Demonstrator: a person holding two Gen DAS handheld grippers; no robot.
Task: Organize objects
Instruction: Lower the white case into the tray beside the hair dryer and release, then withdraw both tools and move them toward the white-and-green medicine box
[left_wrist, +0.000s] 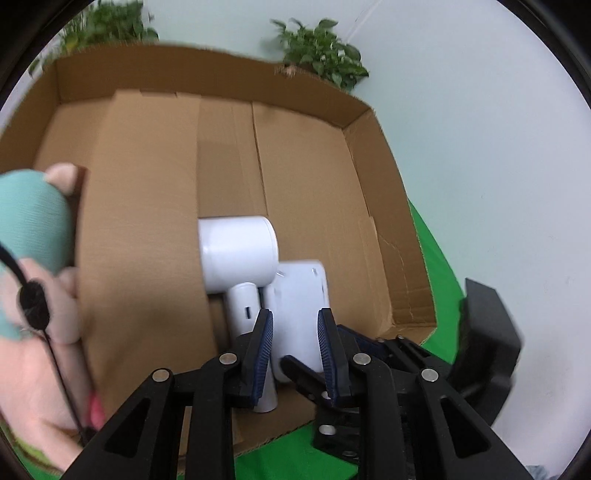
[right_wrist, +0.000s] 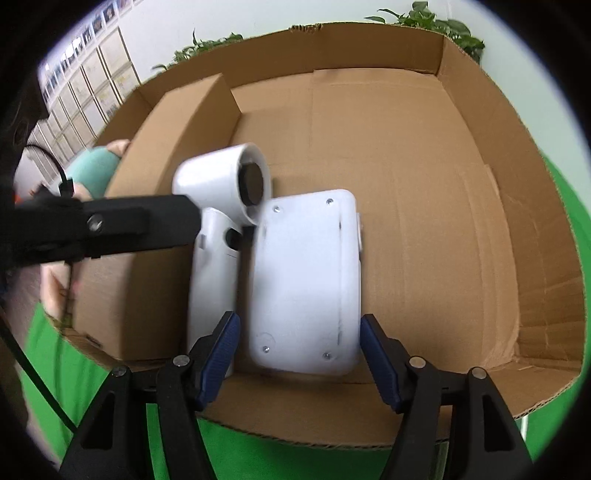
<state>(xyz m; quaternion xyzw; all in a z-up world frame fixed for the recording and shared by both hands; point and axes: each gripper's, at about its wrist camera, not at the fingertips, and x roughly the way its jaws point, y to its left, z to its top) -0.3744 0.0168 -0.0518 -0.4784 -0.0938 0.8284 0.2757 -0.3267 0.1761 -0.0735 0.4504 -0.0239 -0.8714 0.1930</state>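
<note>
Right gripper (right_wrist: 299, 354) jaws stand half open astride the white casing (right_wrist: 306, 280), pads not visibly pressing; left gripper (left_wrist: 295, 347) jaws at their narrowest, gripping nothing. Casing lies flat in the box (right_wrist: 480, 221), touching the hair dryer (right_wrist: 221, 206); judged light, rigid, smooth, likely slippery; best taken across its narrow sides. Plants (left_wrist: 317, 51) beyond.
</note>
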